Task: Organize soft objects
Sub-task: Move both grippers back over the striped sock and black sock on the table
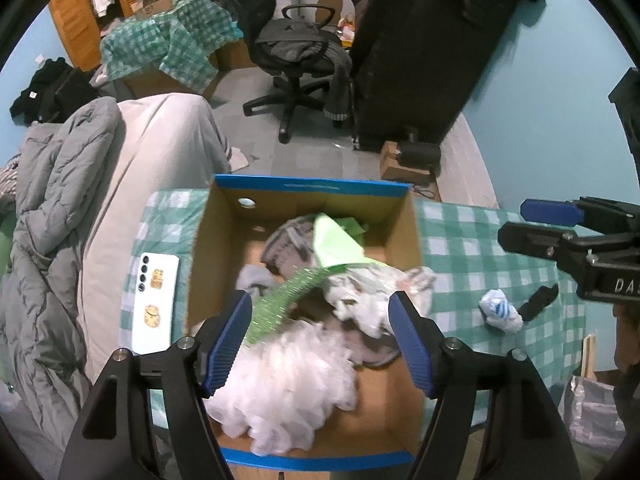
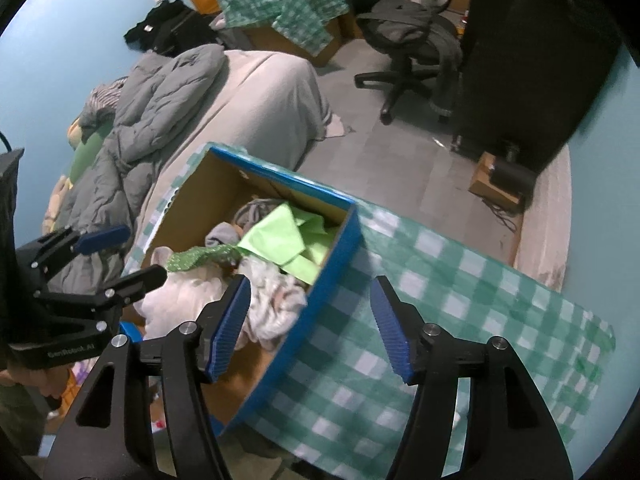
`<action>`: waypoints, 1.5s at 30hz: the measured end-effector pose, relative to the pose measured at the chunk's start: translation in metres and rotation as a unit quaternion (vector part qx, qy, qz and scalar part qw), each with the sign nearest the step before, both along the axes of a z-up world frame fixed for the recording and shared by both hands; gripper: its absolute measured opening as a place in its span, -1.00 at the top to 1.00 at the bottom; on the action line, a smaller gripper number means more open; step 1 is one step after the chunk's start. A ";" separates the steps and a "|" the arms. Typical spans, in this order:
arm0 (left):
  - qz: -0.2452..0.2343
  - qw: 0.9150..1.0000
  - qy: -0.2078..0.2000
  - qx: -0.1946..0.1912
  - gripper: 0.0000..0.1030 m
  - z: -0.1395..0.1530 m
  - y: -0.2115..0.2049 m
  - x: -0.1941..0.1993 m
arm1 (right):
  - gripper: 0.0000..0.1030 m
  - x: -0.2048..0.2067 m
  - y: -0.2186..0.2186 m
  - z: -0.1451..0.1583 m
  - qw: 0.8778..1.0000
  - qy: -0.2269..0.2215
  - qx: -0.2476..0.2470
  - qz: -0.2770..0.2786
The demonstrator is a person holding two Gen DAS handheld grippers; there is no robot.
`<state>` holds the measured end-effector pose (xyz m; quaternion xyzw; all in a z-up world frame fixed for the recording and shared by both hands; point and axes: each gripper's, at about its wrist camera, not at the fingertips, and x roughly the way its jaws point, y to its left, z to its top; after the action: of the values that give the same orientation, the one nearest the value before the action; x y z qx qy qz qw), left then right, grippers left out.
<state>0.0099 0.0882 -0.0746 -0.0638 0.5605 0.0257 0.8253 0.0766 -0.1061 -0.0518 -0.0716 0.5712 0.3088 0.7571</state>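
Hovering over the cardboard box [image 1: 208,240], the left claw [image 1: 322,338] gapes empty above a fluffy white bundle [image 1: 296,376]. Right claw [image 2: 310,326] also open, empty. A light, squashy balled sock [image 1: 500,312] remains right on the worktop [image 1: 460,240]; pinch its bunched middle.

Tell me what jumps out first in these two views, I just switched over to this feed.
The open cardboard box with blue edging stands mid-table, piled with soft things: a fluffy white bundle nearest, a glittery green strip across it, and a light green cloth at the back. Both the left gripper and right gripper are open with nothing between the pads. On the green checked tablecloth, a white phone lies left of the box and a small white-and-blue bundle lies right.
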 end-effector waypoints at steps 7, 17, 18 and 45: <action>-0.018 1.000 -0.004 0.009 -0.51 0.009 -0.031 -0.005 | -0.22 -0.006 -0.035 0.009 1.000 -0.006 -0.008 -0.021; -0.038 0.999 0.001 0.001 -0.52 0.013 -0.075 -0.007 | -0.23 -0.016 -0.090 0.008 0.999 -0.001 -0.024 -0.047; -0.040 0.999 0.003 0.001 -0.52 0.012 -0.080 -0.008 | -0.23 -0.017 -0.097 0.008 0.998 0.000 -0.026 -0.052; -0.122 0.992 0.030 -0.010 -0.66 -0.010 -0.193 0.004 | -0.23 -0.036 -0.227 -0.017 0.985 0.038 -0.058 -0.155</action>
<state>0.0136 -0.1045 -0.0847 -0.0026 0.5891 -0.0787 0.8042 0.0410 -0.3333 -0.0693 -0.0144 0.6208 0.1565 0.7681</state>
